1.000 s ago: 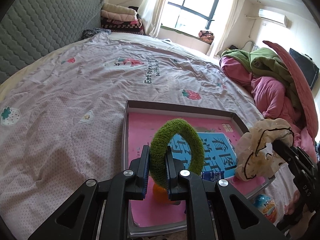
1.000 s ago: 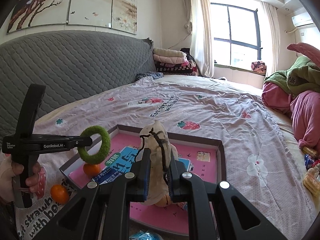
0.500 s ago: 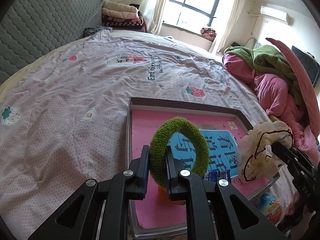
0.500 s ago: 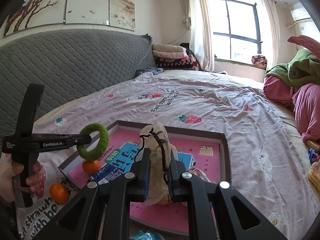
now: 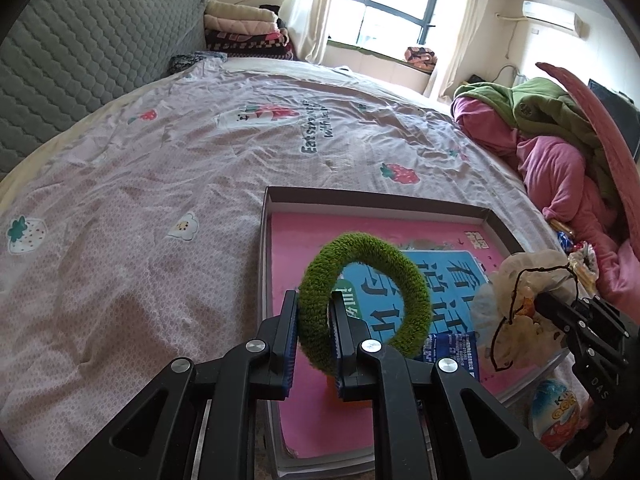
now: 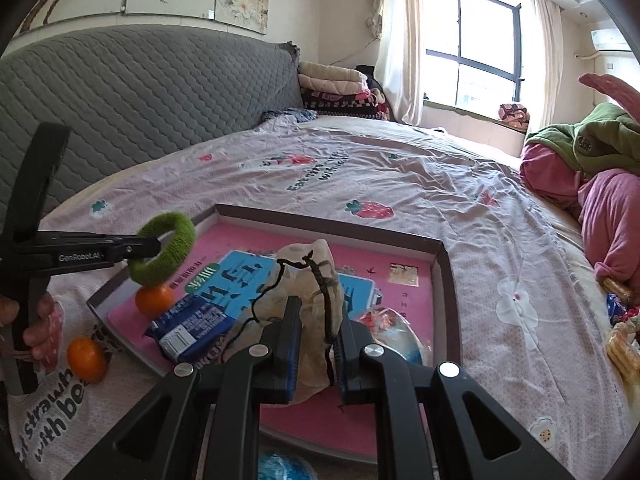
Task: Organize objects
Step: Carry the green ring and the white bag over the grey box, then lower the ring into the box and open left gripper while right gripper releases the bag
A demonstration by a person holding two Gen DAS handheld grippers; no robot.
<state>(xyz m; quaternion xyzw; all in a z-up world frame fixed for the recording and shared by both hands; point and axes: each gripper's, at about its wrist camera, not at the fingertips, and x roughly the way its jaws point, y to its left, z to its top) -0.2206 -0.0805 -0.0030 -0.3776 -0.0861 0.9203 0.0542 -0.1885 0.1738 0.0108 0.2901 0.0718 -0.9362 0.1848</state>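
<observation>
My left gripper [image 5: 314,316] is shut on a fuzzy green ring [image 5: 362,296], held upright above the near left corner of a shallow box with a pink bottom [image 5: 296,240]. In the right wrist view the green ring [image 6: 166,248] hangs just above an orange [image 6: 154,300] that lies in the box [image 6: 444,280]. My right gripper [image 6: 316,332] is shut on a cream drawstring pouch [image 6: 308,280] over the box's near side. From the left wrist view the pouch [image 5: 516,308] hangs at the right, over the box's right rim.
A blue snack packet [image 6: 188,324] and a clear wrapped item [image 6: 392,328] lie in the box. A second orange [image 6: 86,354] sits on the bedspread to its left. A toy egg [image 5: 554,412] lies by the box's near right corner. Pink and green bedding [image 5: 560,136] is piled at the right.
The right gripper has sunk a little with the pouch, closer to the box. The left gripper keeps the green ring in about the same place.
</observation>
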